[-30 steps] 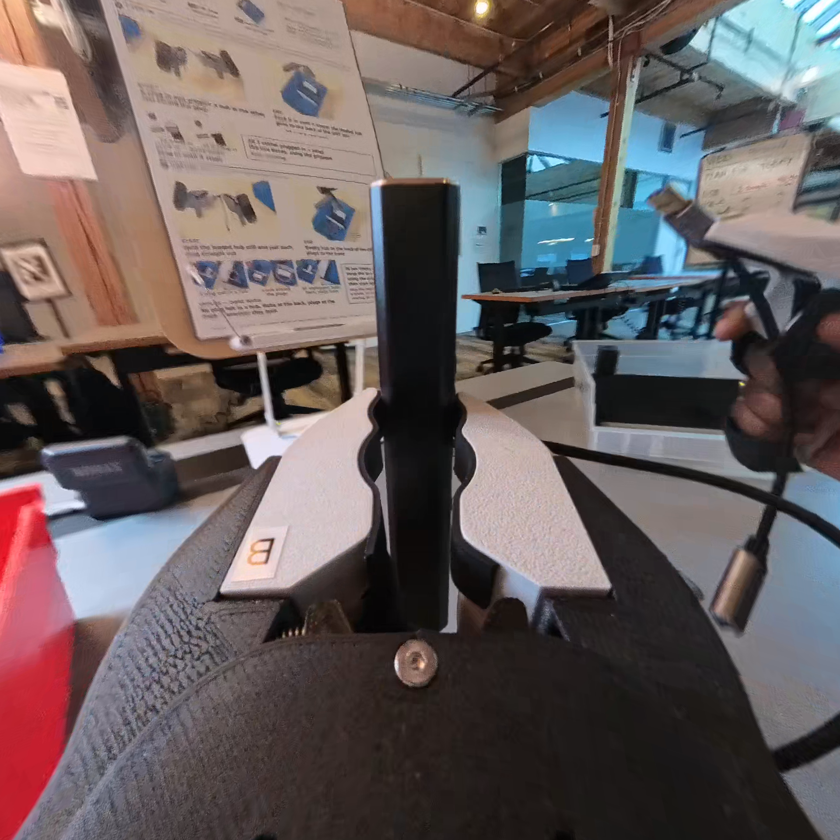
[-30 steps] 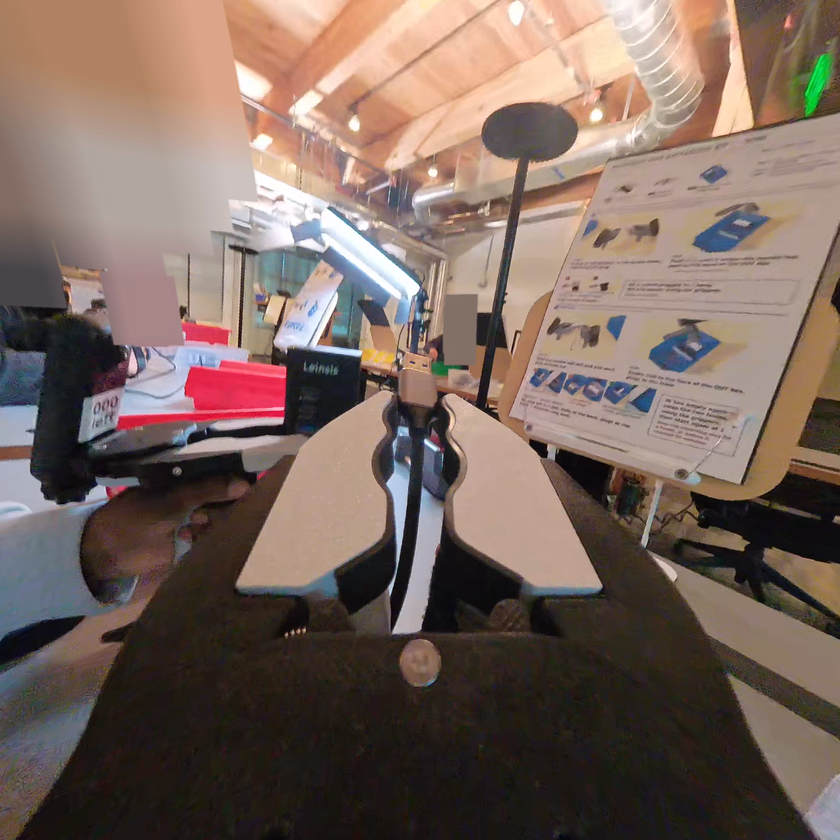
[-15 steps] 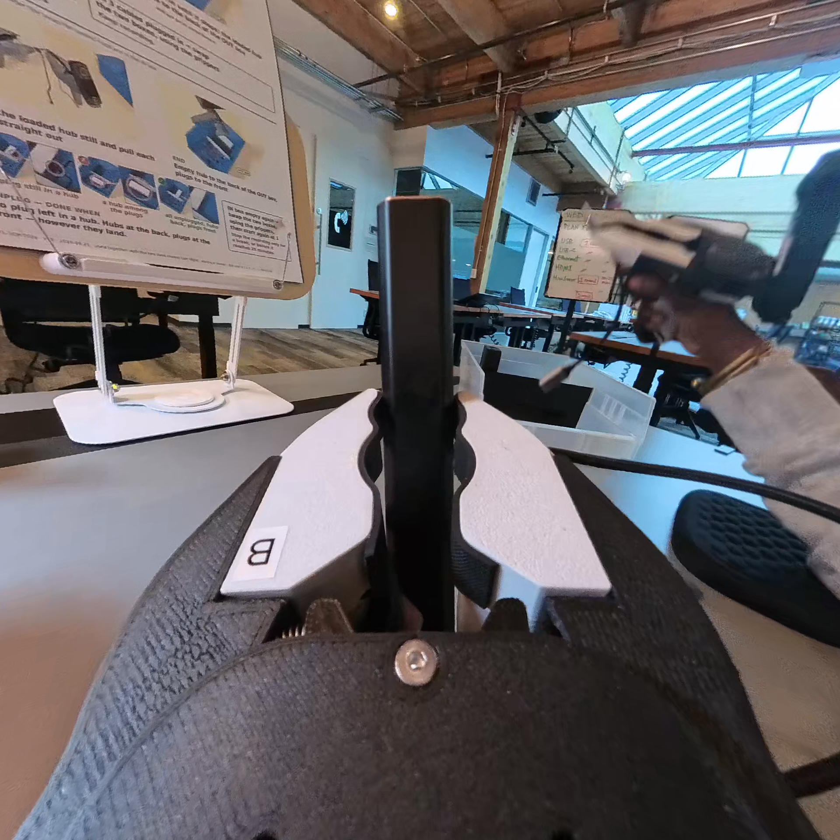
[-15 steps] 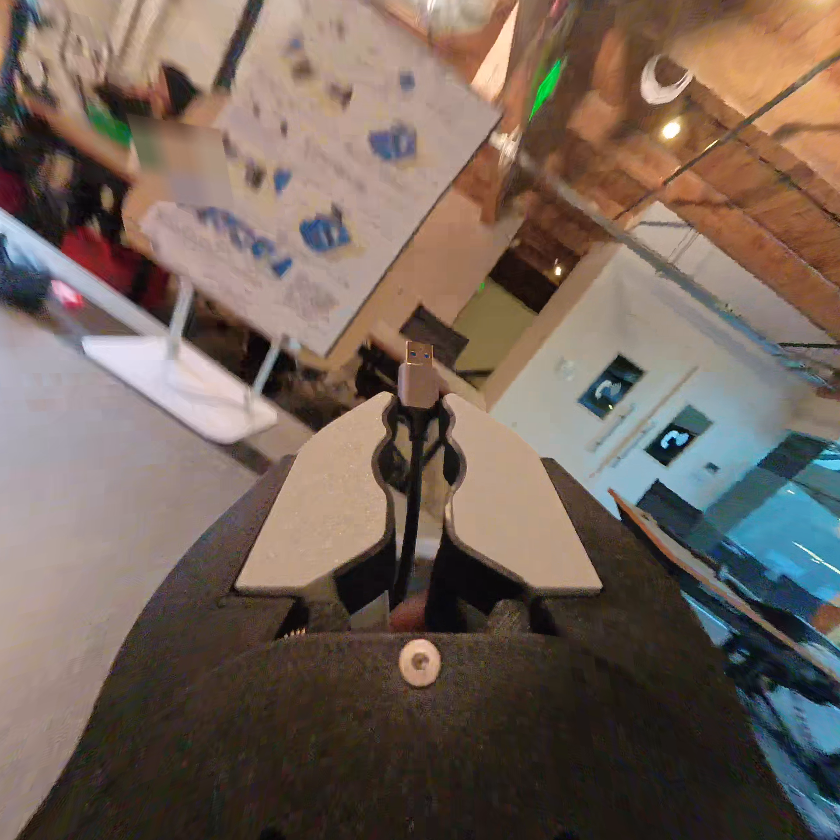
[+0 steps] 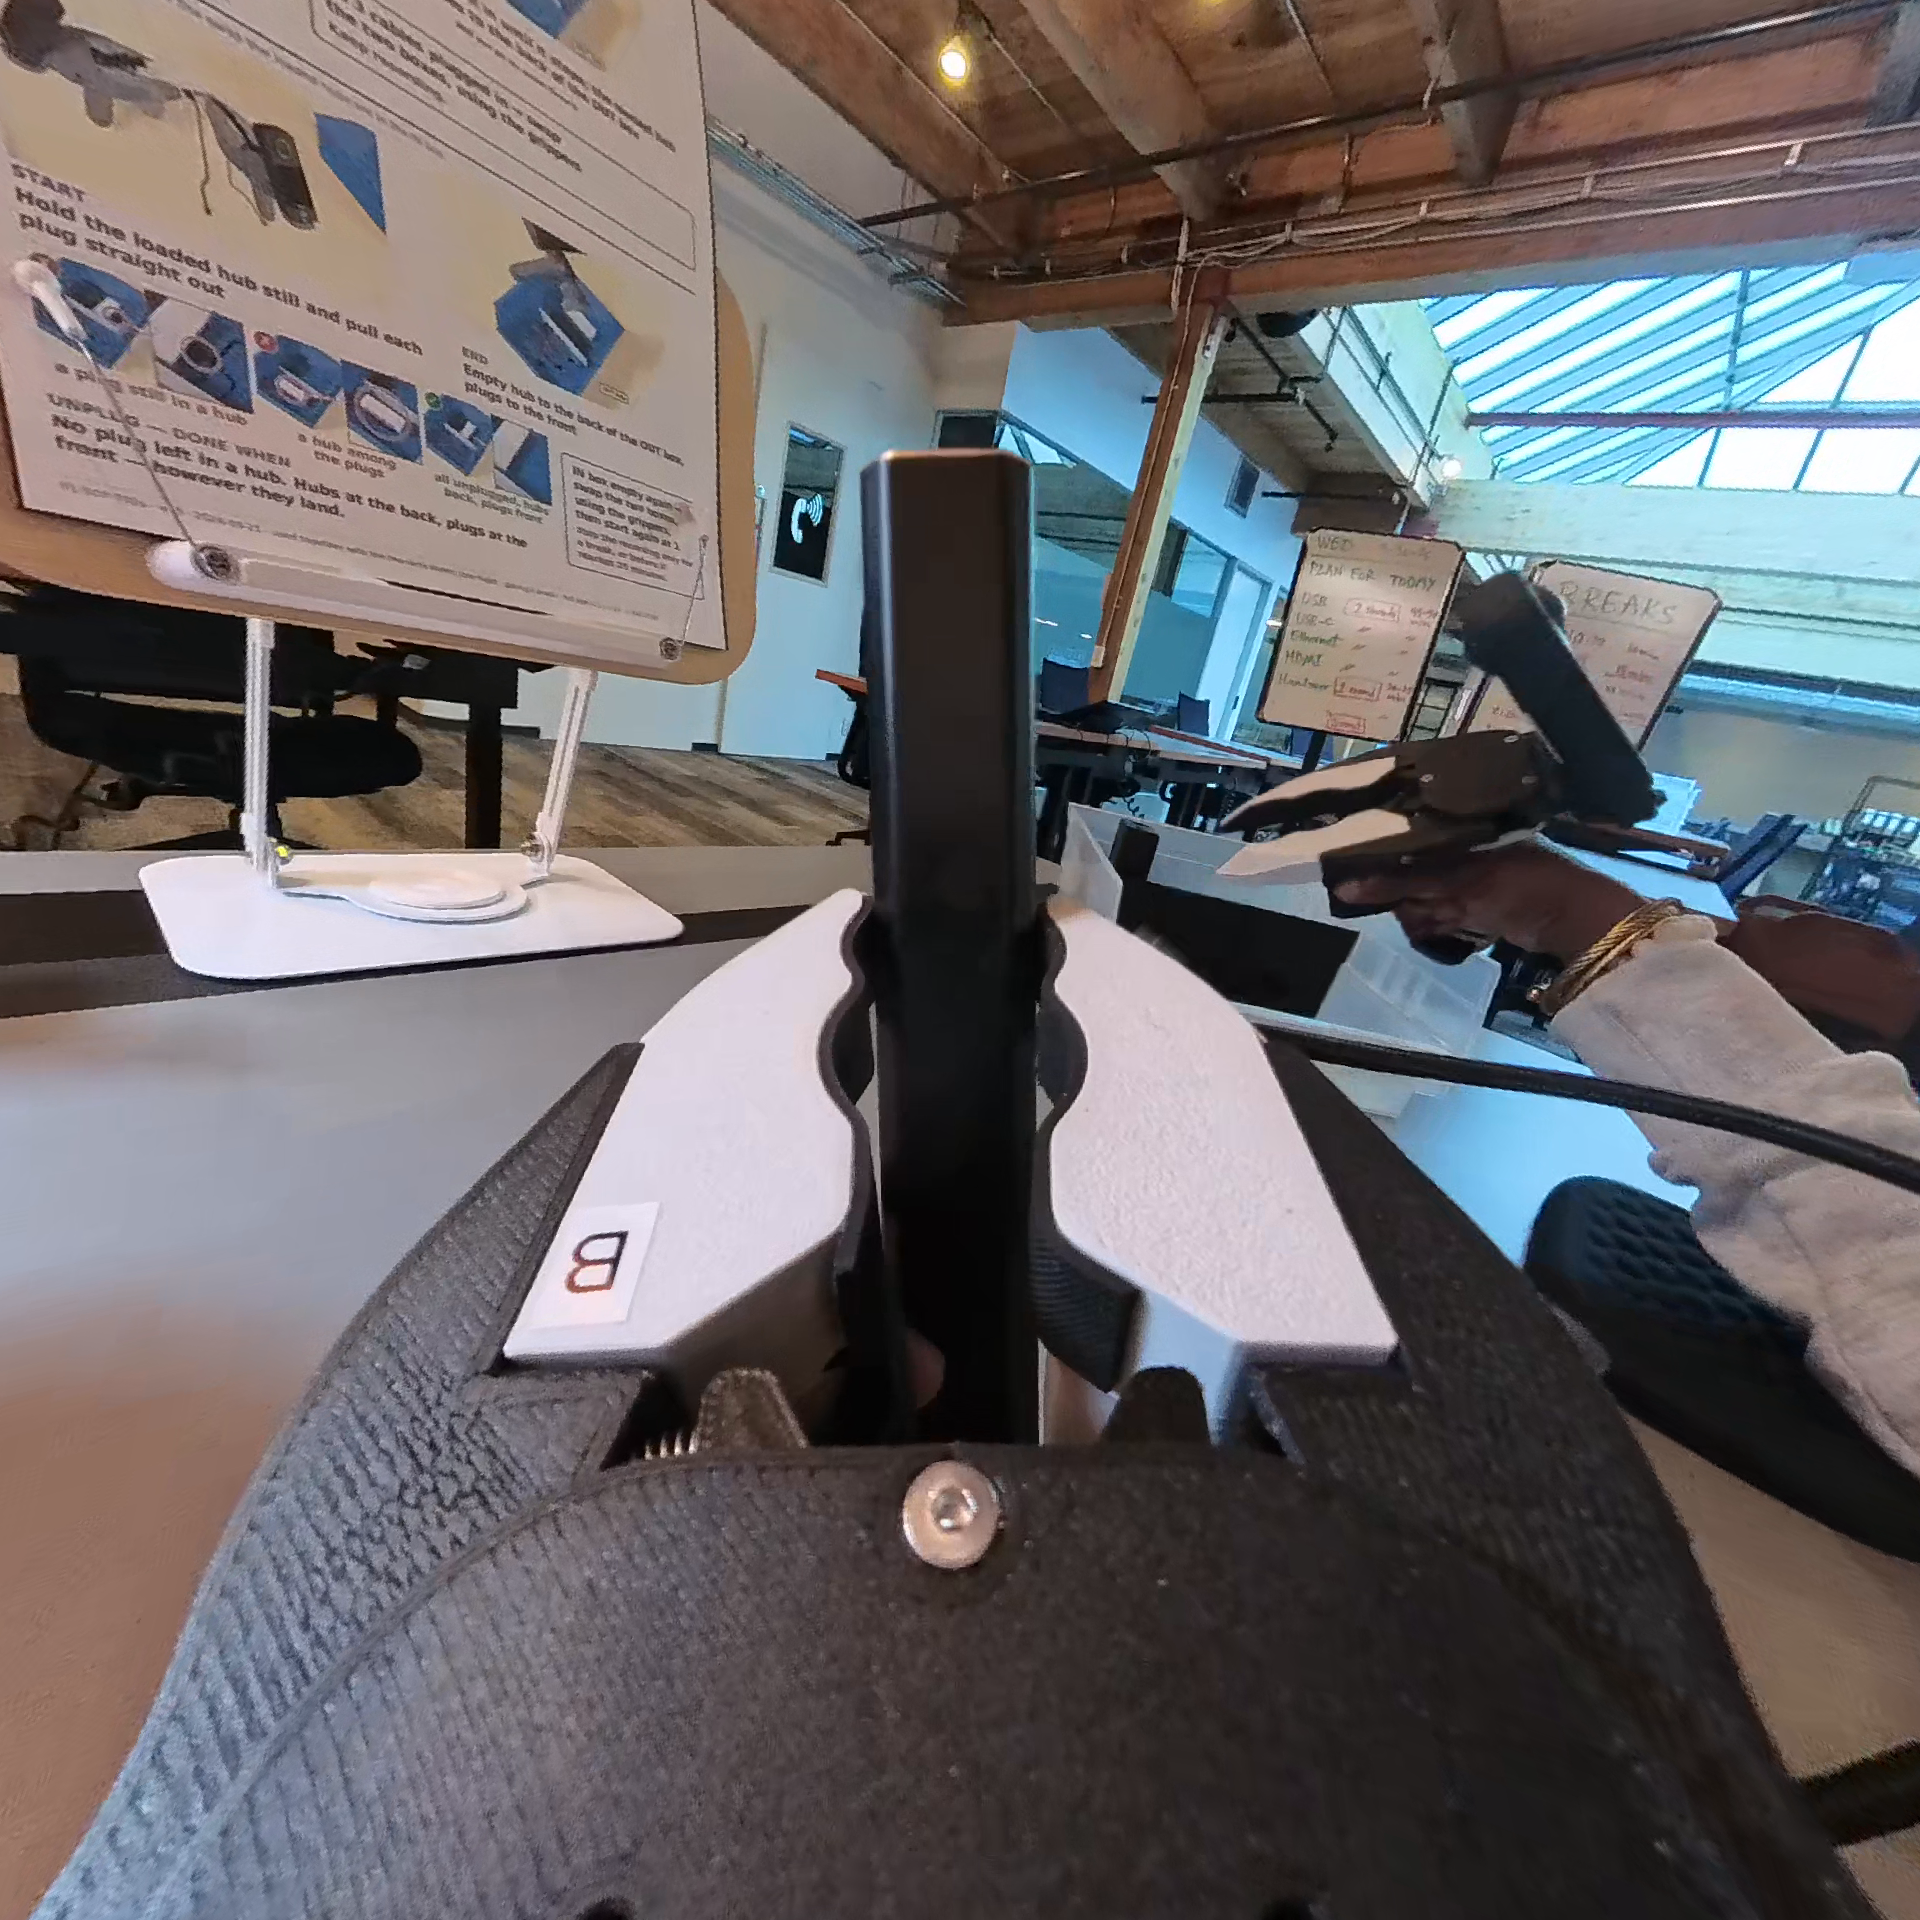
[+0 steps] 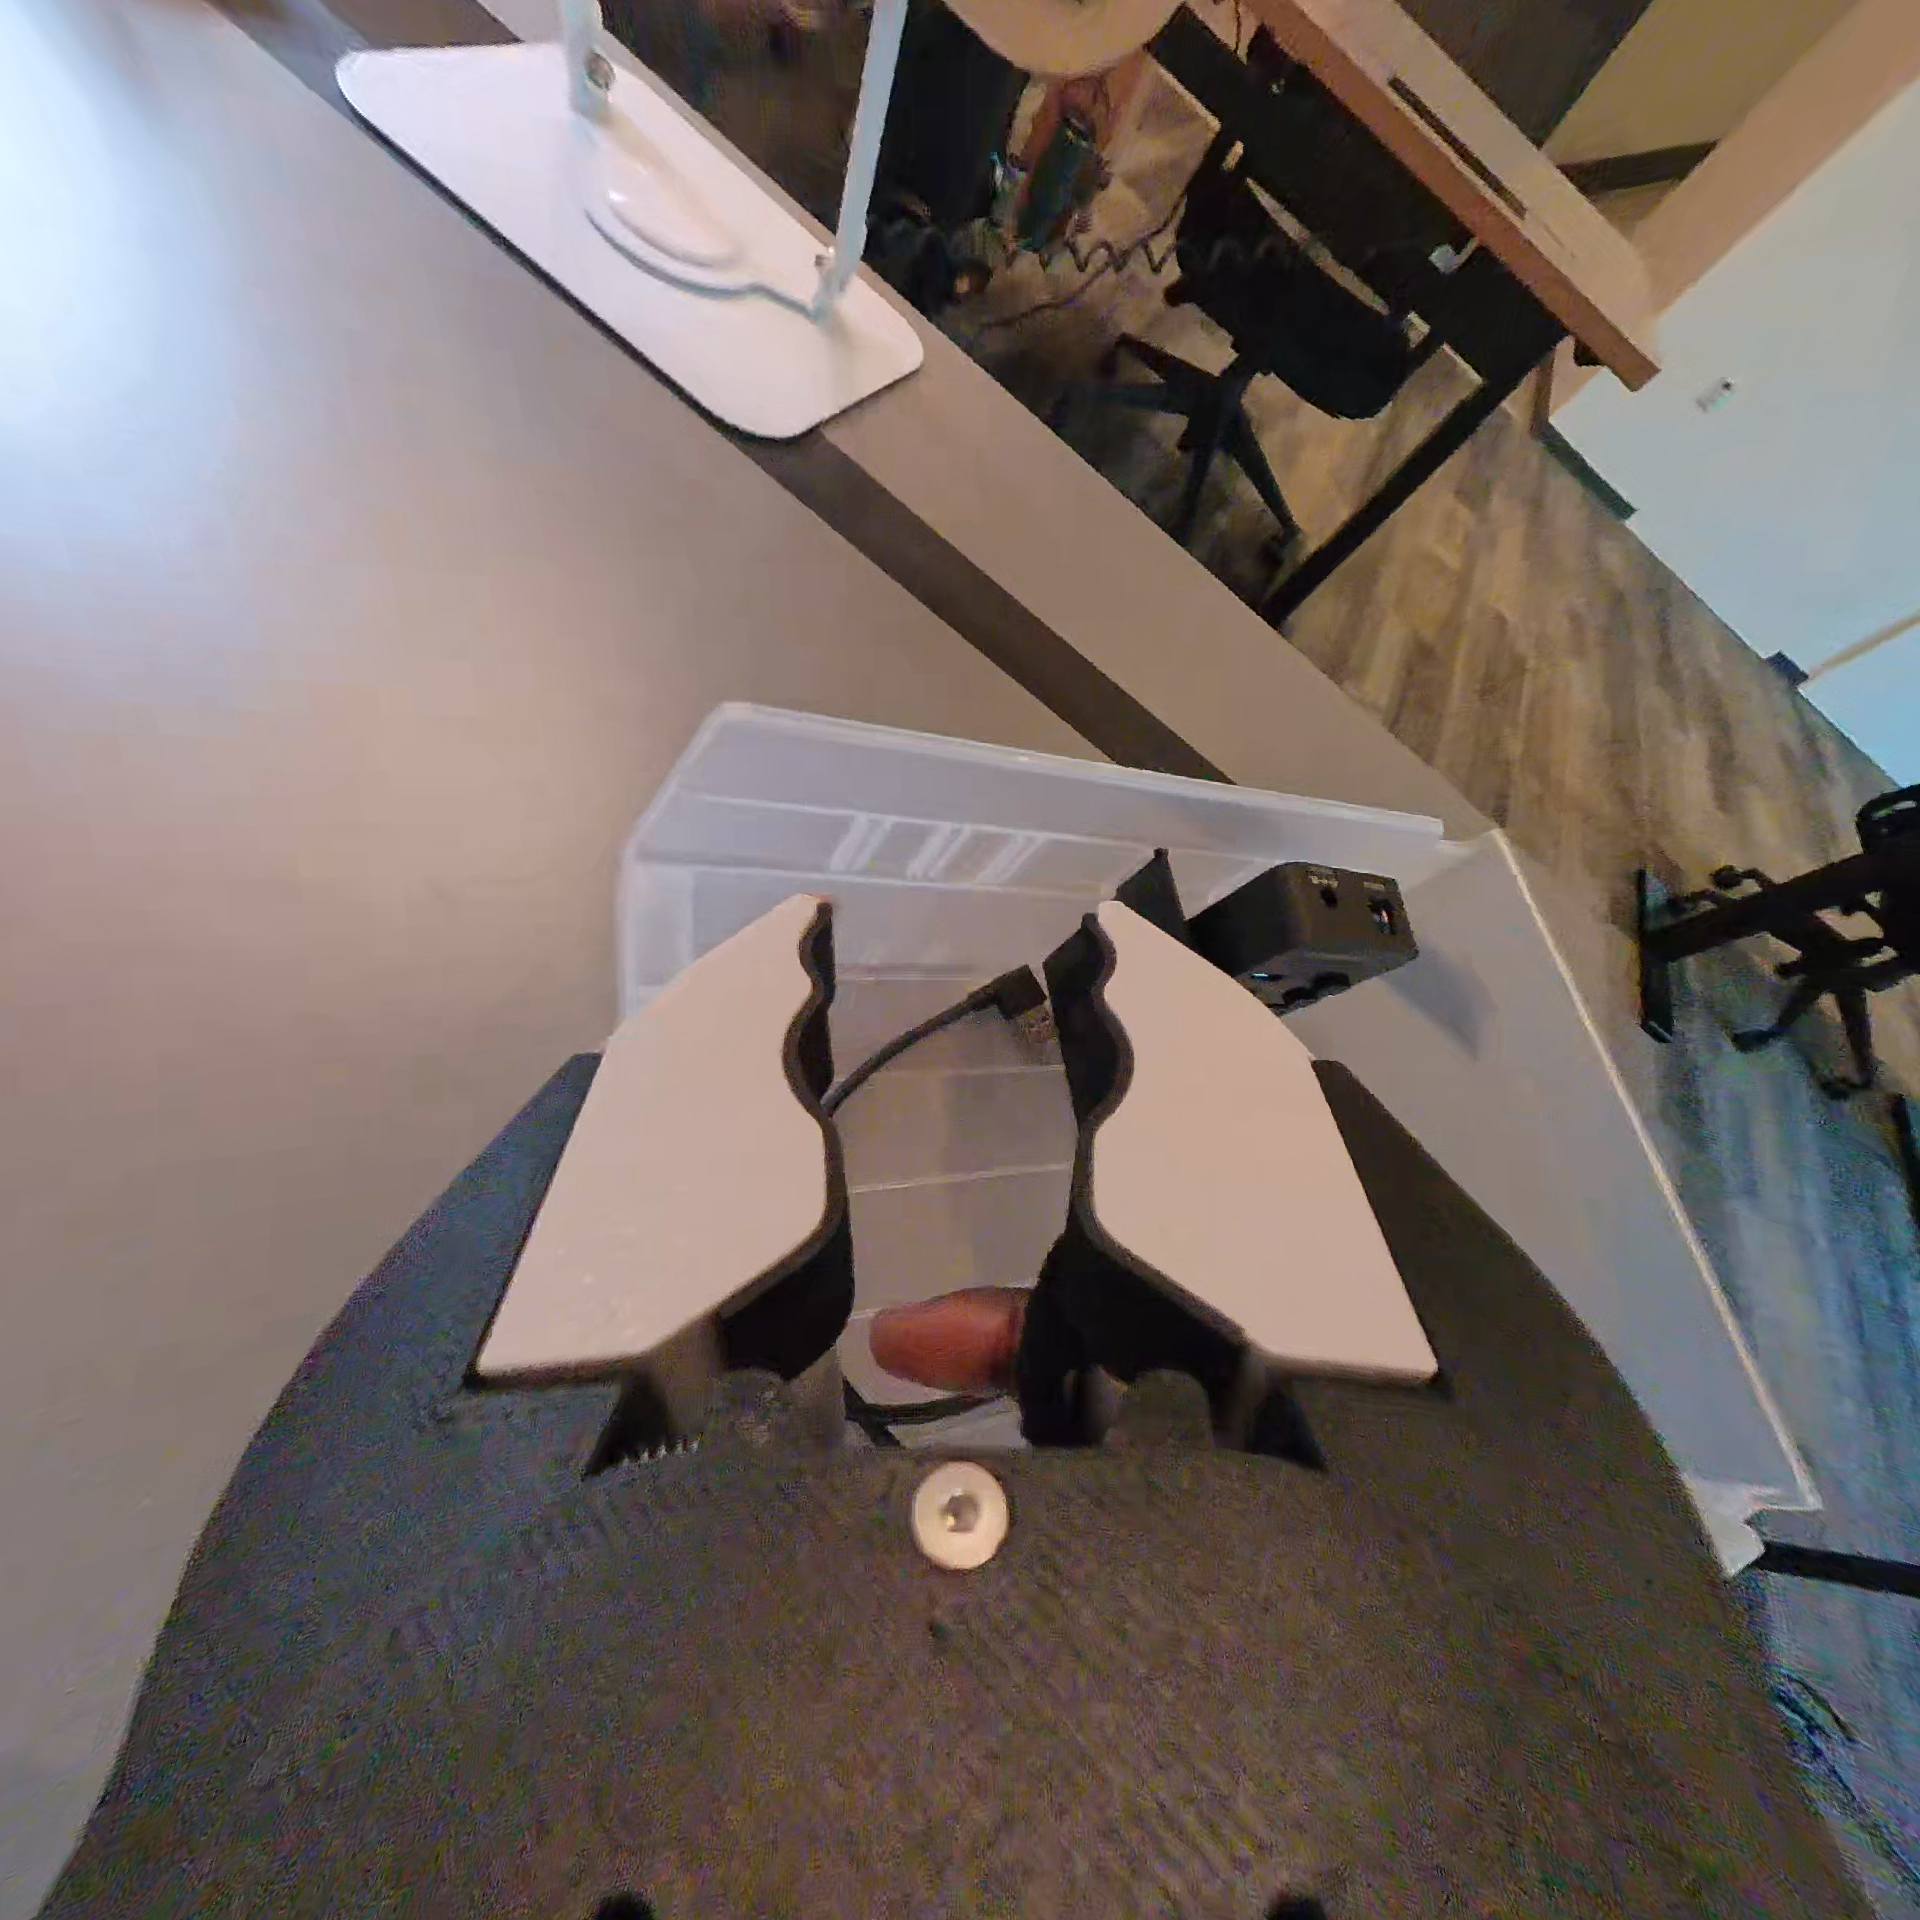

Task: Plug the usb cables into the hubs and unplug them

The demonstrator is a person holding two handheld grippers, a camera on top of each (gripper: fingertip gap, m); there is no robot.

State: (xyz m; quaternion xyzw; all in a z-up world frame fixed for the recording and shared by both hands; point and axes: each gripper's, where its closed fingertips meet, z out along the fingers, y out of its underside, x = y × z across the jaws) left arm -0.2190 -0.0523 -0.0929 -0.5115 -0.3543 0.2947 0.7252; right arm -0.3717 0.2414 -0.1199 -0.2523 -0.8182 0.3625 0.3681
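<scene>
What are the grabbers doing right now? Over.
Left gripper shut on hub. Right gripper open, over clear bin. Cable plug loose in bin beside another hub. Nothing blocking.

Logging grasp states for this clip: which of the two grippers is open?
The right gripper is open over the clear bin, nothing between its fingers. The left gripper is shut on the black hub.

left gripper (image 5: pixel 951 925): white fingers, black textured body, silver screw, letter sticker. right gripper (image 6: pixel 954 940): same build. grey sleeve (image 5: pixel 1766 1132), gold bracelet (image 5: pixel 1605 948).
</scene>
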